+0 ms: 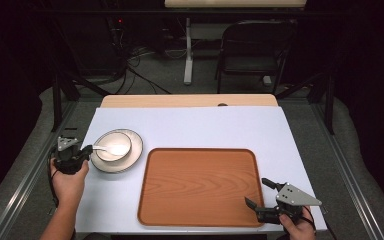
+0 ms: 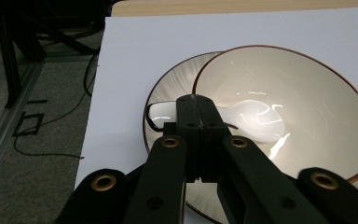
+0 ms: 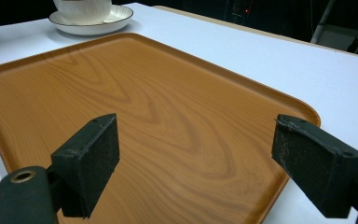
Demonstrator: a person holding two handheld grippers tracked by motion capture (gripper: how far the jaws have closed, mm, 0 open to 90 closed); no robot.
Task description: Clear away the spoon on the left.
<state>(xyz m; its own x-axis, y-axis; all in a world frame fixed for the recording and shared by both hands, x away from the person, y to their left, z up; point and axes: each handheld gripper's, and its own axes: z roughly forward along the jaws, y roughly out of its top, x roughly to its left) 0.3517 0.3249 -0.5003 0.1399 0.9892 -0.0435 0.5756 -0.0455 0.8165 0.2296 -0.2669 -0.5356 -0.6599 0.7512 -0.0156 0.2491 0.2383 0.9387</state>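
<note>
From the high view, a white sheet (image 1: 195, 125) covers a pale wooden table (image 1: 190, 100). A rectangular wood-grain tray (image 1: 200, 186) with rounded corners and a raised lip lies right of centre, near the front edge. To its left sits a round, glossy cream plate (image 1: 132, 155) carrying a bowl (image 1: 111, 140), with a white spoon (image 1: 111, 149) resting inside the bowl. The left gripper (image 1: 86, 150), held in a hand (image 1: 70, 182), reaches the plate's left rim at the spoon's handle. The right gripper (image 1: 258, 192) hovers over the tray's near right corner, its jaws spread wide. A dark folding chair (image 1: 252, 50) stands on the floor beyond the table.

In the left gripper view, the bowl (image 2: 298, 107) has a thin brown rim and a shiny ceramic inside; the plate (image 2: 168, 93) beneath shows fine radial ribbing. The black jaws are pressed together on the handle of the smooth white spoon (image 2: 256, 121), whose scoop lies in the bowl.

In the right gripper view, the two black jaws with rough, matte pads stand far apart and empty above the tray (image 3: 144, 107), whose orange-brown grain swirls. The bowl (image 3: 81, 9) and plate (image 3: 93, 25) sit at the far left. No writing is readable.
</note>
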